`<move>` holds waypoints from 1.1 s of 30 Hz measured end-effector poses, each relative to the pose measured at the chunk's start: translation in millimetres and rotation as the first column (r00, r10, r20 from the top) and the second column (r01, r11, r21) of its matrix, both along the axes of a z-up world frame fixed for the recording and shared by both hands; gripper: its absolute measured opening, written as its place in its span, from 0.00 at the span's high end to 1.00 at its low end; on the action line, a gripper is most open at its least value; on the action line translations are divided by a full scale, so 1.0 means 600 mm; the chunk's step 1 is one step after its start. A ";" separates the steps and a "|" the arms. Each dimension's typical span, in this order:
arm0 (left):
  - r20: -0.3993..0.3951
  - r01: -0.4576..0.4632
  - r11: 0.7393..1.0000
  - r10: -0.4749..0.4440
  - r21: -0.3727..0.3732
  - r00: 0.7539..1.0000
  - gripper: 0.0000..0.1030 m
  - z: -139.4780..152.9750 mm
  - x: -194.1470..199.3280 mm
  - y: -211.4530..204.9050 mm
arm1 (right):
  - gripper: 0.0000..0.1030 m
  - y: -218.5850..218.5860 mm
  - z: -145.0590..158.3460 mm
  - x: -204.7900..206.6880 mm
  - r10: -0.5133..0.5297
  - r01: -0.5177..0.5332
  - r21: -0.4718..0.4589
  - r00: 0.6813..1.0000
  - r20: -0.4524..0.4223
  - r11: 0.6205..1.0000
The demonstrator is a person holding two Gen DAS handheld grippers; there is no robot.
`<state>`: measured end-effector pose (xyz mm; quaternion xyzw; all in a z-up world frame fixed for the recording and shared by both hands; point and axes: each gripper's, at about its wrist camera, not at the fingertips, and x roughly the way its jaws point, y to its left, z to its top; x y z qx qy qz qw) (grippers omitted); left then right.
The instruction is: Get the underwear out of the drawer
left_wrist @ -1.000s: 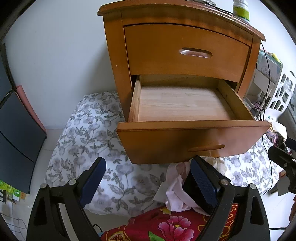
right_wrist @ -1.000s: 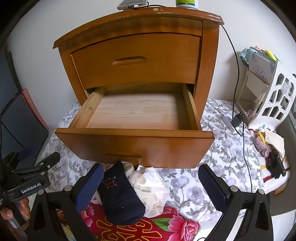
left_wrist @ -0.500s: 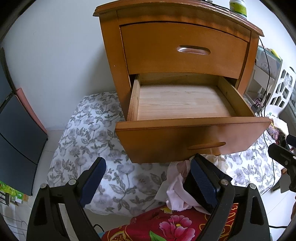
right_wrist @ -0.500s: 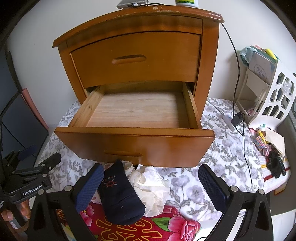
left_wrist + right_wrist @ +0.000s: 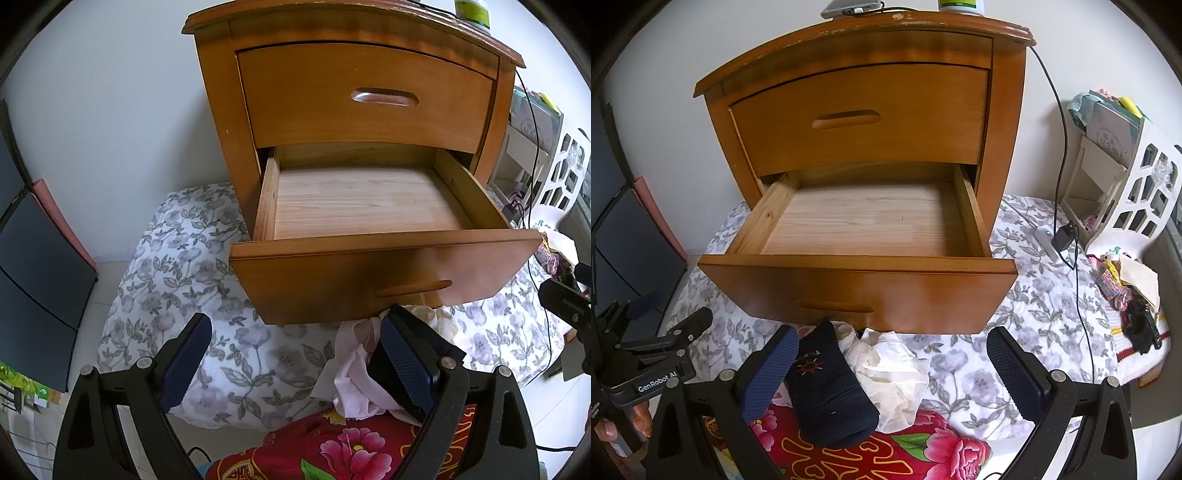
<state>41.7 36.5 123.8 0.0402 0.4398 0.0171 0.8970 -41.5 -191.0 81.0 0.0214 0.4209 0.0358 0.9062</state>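
- Two grippers hang low in front of a wooden nightstand [image 5: 864, 122], both with their fingers spread wide and nothing between them
- The left gripper [image 5: 295, 365] is over the grey floral quilt [image 5: 177, 280], and its right finger [image 5: 404, 363] is just beside a pale pink garment [image 5: 354, 376]
- The right gripper [image 5: 892, 367] frames a dark navy pair of underwear [image 5: 827, 391] that touches its left finger [image 5: 770, 373], with a crumpled cream garment [image 5: 890, 373] beside it
- These clothes lie in a heap on the quilt and on a red flowered blanket [image 5: 871, 450], right under the front of the lower drawer [image 5: 864, 218]
- That drawer is pulled out, and only its bare wooden bottom shows
- The upper drawer [image 5: 369, 92] is closed
- A green-labelled bottle [image 5: 472, 13] stands on top of the nightstand
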 end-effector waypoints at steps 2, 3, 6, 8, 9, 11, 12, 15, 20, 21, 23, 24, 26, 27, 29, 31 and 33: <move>0.000 0.002 1.000 -0.002 0.004 1.000 0.10 0.000 0.000 -0.001 | 0.00 0.000 0.000 0.001 0.001 -0.001 0.000 1.000 -0.001 1.000; 0.000 0.002 1.000 -0.002 0.004 1.000 0.10 0.000 0.000 -0.001 | 0.00 0.000 0.001 0.000 0.001 -0.001 0.000 1.000 -0.001 1.000; -0.001 0.005 1.000 -0.005 0.007 1.000 0.10 0.000 -0.001 -0.002 | 0.00 -0.001 0.001 0.001 0.002 -0.002 -0.001 1.000 -0.001 1.000; -0.001 0.006 1.000 -0.006 0.006 1.000 0.10 0.000 -0.001 -0.003 | 0.00 -0.001 0.001 0.001 0.002 -0.002 0.000 1.000 -0.001 1.000; -0.001 0.006 1.000 -0.006 0.007 1.000 0.10 0.001 -0.002 -0.002 | 0.00 -0.001 0.001 0.001 0.001 -0.001 0.000 1.000 0.000 1.000; -0.001 0.008 1.000 -0.008 0.007 1.000 0.10 0.002 -0.002 -0.002 | 0.00 0.000 0.001 0.000 0.002 -0.002 -0.001 1.000 0.000 1.000; -0.001 0.008 1.000 -0.008 0.008 1.000 0.10 0.002 -0.002 -0.002 | 0.00 0.000 0.001 0.000 0.001 -0.001 0.000 1.000 0.000 1.000; -0.001 0.008 1.000 -0.008 0.008 1.000 0.10 0.002 -0.002 -0.003 | 0.00 0.000 0.001 0.000 0.002 -0.002 -0.001 1.000 0.000 1.000; -0.001 0.008 1.000 -0.008 0.008 1.000 0.10 0.002 -0.002 -0.003 | 0.00 0.000 0.001 0.000 0.002 -0.002 0.000 1.000 -0.001 1.000; -0.002 0.008 1.000 -0.008 0.008 1.000 0.10 0.001 -0.002 -0.003 | 0.00 0.000 0.001 0.000 0.002 -0.002 0.000 1.000 -0.001 1.000; -0.002 0.007 1.000 -0.007 0.008 1.000 0.10 0.001 -0.002 -0.003 | 0.00 0.000 0.001 0.000 0.002 -0.002 0.000 1.000 -0.001 1.000; -0.003 0.009 1.000 -0.009 0.007 1.000 0.10 0.001 -0.001 -0.003 | 0.00 0.000 0.001 0.000 0.002 -0.002 0.000 1.000 -0.002 1.000; -0.003 0.009 1.000 -0.009 0.008 1.000 0.10 0.001 -0.002 -0.003 | 0.00 0.000 0.002 0.000 0.002 -0.002 0.000 1.000 -0.002 1.000; -0.003 0.009 1.000 -0.009 0.007 1.000 0.10 0.001 -0.002 -0.003 | 0.00 0.000 0.002 0.000 0.002 -0.002 0.000 1.000 -0.002 1.000; -0.005 0.010 1.000 -0.010 0.006 1.000 0.10 0.001 -0.002 -0.002 | 0.00 0.001 0.002 0.000 0.004 -0.004 -0.001 1.000 -0.003 1.000; -0.006 0.010 1.000 -0.010 0.006 1.000 0.10 0.001 -0.002 -0.001 | 0.00 0.001 0.001 0.001 0.004 -0.004 -0.001 1.000 -0.004 1.000; -0.007 0.011 1.000 -0.011 0.006 1.000 0.10 0.000 -0.001 -0.001 | 0.00 0.002 0.000 0.001 0.004 -0.004 -0.001 1.000 -0.006 1.000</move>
